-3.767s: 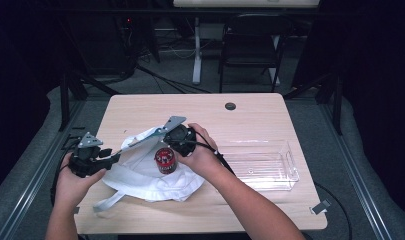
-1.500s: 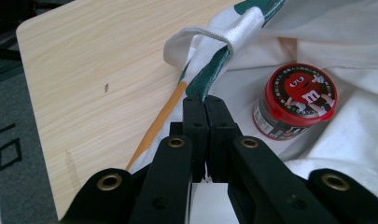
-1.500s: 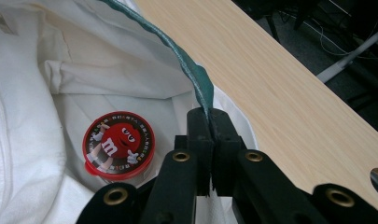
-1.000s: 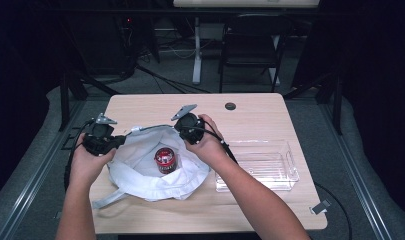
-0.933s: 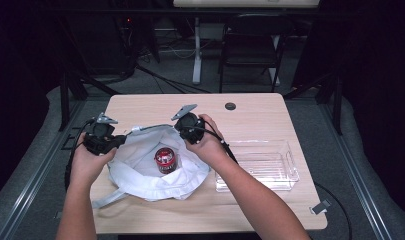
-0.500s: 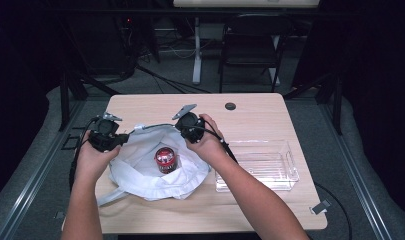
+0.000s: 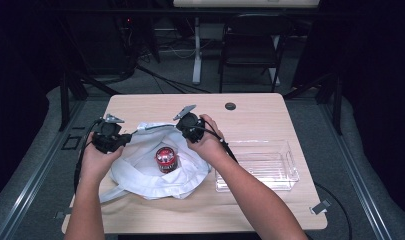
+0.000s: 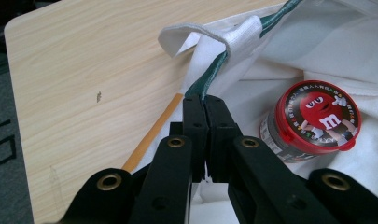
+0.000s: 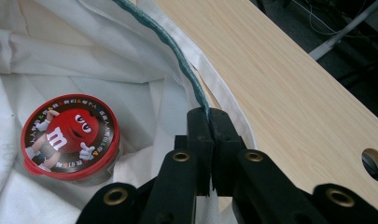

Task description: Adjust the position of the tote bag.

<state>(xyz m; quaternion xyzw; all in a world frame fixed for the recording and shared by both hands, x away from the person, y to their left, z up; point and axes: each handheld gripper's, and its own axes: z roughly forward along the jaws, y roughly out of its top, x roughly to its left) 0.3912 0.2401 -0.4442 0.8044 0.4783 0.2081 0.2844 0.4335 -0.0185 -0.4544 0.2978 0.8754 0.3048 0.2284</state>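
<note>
White cloth bag (image 7: 155,172); red-lidded candy tub (image 7: 166,159) inside.

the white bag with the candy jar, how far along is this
Done: the red-lidded candy jar already stands on the white cloth bag, apparently inside its opened mouth. In hand: the left gripper and right gripper are each shut on the bag's green-trimmed rim, holding it apart. Left, at a guess: lifting or closing the bag. The clear plastic tray beside it holds nothing.

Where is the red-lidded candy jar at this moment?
In the high view, the jar stands on the white bag, left of the clear tray.
</note>
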